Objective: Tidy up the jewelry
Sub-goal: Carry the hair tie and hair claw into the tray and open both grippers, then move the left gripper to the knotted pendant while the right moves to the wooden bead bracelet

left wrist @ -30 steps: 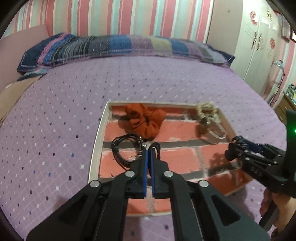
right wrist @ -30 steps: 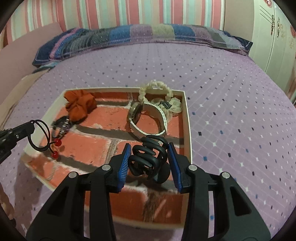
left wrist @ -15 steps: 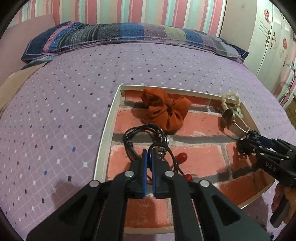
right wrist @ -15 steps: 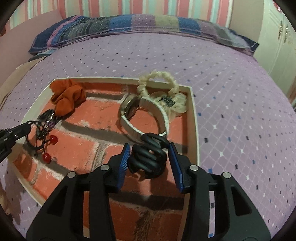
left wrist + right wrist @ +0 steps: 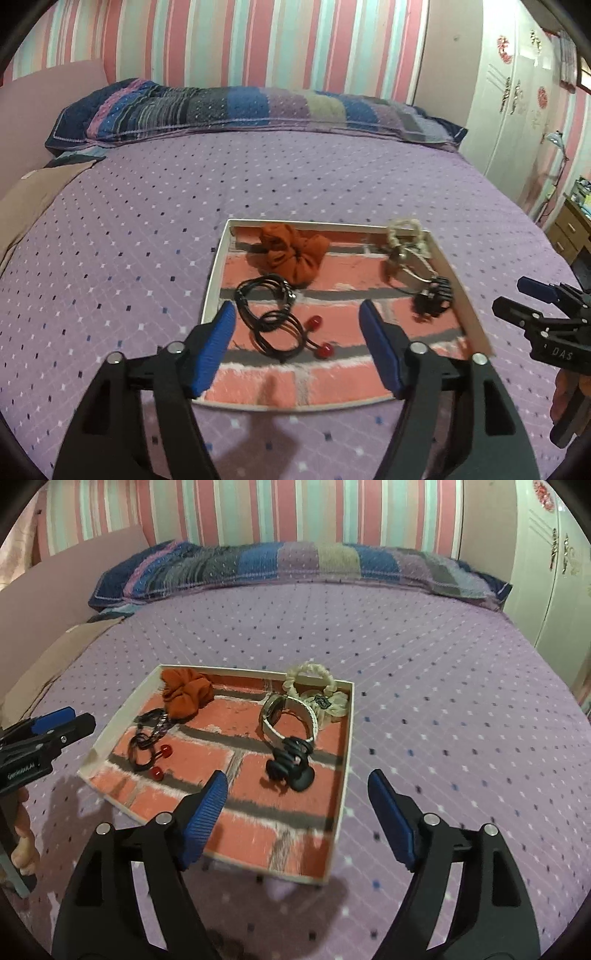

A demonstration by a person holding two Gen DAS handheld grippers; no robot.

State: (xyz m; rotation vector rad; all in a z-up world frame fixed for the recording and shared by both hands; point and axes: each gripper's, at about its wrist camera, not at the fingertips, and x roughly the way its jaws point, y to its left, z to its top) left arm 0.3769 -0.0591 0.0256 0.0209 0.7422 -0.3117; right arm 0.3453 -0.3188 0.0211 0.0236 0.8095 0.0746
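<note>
A shallow tray [image 5: 215, 258] [image 5: 346, 734] with a brick-pattern floor lies on the bed. In it lie an orange scrunchie [image 5: 290, 253] [image 5: 186, 696], a black hair tie with red beads [image 5: 275, 325] [image 5: 147, 747], a black claw clip [image 5: 434, 301] [image 5: 291, 762], a white watch [image 5: 408, 264] [image 5: 286, 718] and a cream braided band [image 5: 404, 230] [image 5: 314, 681]. My left gripper [image 5: 297, 332] is open and empty above the tray's near edge. My right gripper [image 5: 297, 799] is open and empty, just short of the claw clip.
The tray sits on a purple dotted bedspread [image 5: 129, 240] [image 5: 461, 720]. A striped pillow [image 5: 240, 107] [image 5: 277, 563] lies at the far end. A white wardrobe [image 5: 517, 110] and a wooden drawer unit [image 5: 569, 230] stand to the right.
Both grippers opened and drew back. The left let go of the black hair tie, which now lies in the tray. The right let go of the claw clip beside the watch.
</note>
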